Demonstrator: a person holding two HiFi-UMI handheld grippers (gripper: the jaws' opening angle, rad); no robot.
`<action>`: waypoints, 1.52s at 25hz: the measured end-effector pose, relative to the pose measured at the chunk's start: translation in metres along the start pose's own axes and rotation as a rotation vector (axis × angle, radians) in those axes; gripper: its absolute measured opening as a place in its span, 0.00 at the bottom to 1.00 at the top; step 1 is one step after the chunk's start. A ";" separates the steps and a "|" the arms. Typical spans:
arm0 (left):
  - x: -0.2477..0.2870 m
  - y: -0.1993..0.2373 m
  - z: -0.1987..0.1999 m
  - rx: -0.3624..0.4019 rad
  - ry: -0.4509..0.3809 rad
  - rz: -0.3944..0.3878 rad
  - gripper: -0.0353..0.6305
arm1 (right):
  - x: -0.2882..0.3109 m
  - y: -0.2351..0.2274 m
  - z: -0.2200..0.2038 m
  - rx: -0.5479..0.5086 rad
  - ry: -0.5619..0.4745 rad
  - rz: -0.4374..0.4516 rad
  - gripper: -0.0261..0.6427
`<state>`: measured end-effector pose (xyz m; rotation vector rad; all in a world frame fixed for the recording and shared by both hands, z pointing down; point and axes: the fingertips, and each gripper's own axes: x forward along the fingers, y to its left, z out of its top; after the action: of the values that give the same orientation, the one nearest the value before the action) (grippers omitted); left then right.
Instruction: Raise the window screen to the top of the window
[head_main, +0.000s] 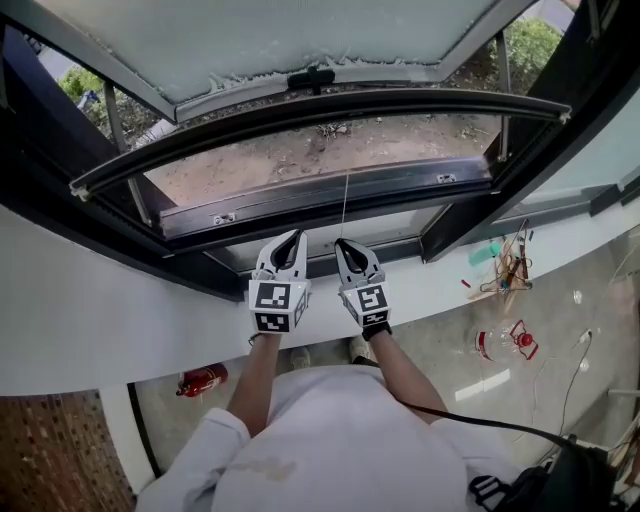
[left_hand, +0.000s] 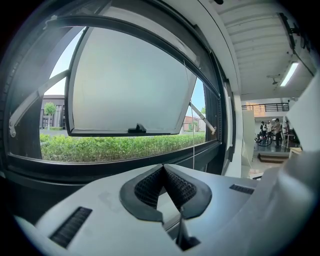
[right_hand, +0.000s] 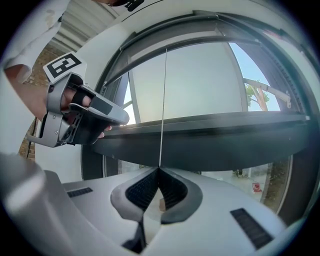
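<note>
The right gripper (right_hand: 159, 170) has its jaws pinched together on the thin pull cord (right_hand: 163, 110), which runs straight up the centre of the frame. The left gripper (left_hand: 164, 167) is closed on nothing. The cord hangs from the screen bar (head_main: 320, 108), which arcs across the upper frame. The mesh itself is too faint to place. The step is probably working the cord, which calls for a steady, straight pull.

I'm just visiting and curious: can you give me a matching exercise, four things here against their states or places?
1 left white two-jaw gripper
2 right white two-jaw gripper
3 thin white pull cord
4 red fire extinguisher

A on the floor
B shut, empty
C shut on the cord
D taut, running upward

Pairs: 1-B, 2-C, 3-D, 4-A
</note>
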<state>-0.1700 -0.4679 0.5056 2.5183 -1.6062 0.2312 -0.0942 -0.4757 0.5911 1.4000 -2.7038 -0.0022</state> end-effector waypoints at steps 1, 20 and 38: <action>0.000 0.000 -0.001 -0.001 0.001 0.000 0.06 | -0.001 0.001 0.000 0.001 -0.001 0.002 0.04; 0.004 -0.019 -0.004 0.006 0.010 -0.042 0.06 | -0.010 0.008 0.019 0.020 -0.044 0.019 0.04; 0.002 -0.006 0.023 0.011 -0.048 -0.013 0.06 | -0.001 0.009 0.097 -0.016 -0.204 0.042 0.04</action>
<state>-0.1627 -0.4721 0.4838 2.5604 -1.6095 0.1803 -0.1093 -0.4742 0.4949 1.4100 -2.8886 -0.1727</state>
